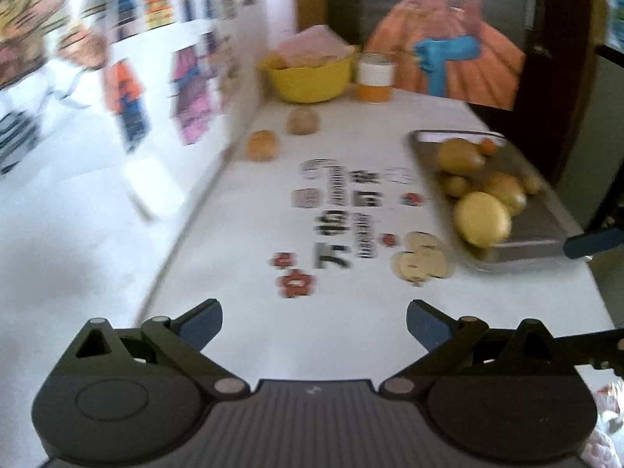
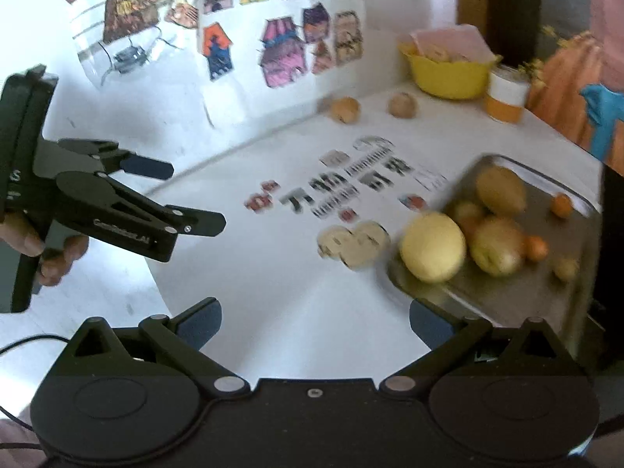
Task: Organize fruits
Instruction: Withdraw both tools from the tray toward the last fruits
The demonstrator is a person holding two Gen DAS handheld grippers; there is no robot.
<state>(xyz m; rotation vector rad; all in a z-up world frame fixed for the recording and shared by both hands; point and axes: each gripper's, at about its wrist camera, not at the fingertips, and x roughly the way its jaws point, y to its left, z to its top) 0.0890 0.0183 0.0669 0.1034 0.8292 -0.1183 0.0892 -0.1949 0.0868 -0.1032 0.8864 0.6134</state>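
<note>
Left claw (image 1: 314,321): fingers spread wide, nothing between them; held above the near end of the bench (image 1: 351,148).
Right claw (image 2: 314,321): fingers spread wide, empty; held above the near edge of the bench, just beside the near left corner of the tray.
Metal tray (image 1: 546,214): lies at the right edge of the bench, long axis running from near end to far end.
Tray contents: large yellow fruit (image 1: 483,219) at the near left corner; oval brown-green fruit (image 1: 460,155) towards the far end, long axis roughly across the tray; further yellow and small orange fruits between them, touching in a cluster.
Loose fruits: two brown round fruits (image 1: 262,145) (image 1: 302,121) by the wall at the far left edge, apart from each other.
Yellow bowl (image 1: 308,78): far left corner, beside an orange-and-white jar (image 1: 375,77).
Image quality: blurred by motion; fruit stems cannot be told.
</note>
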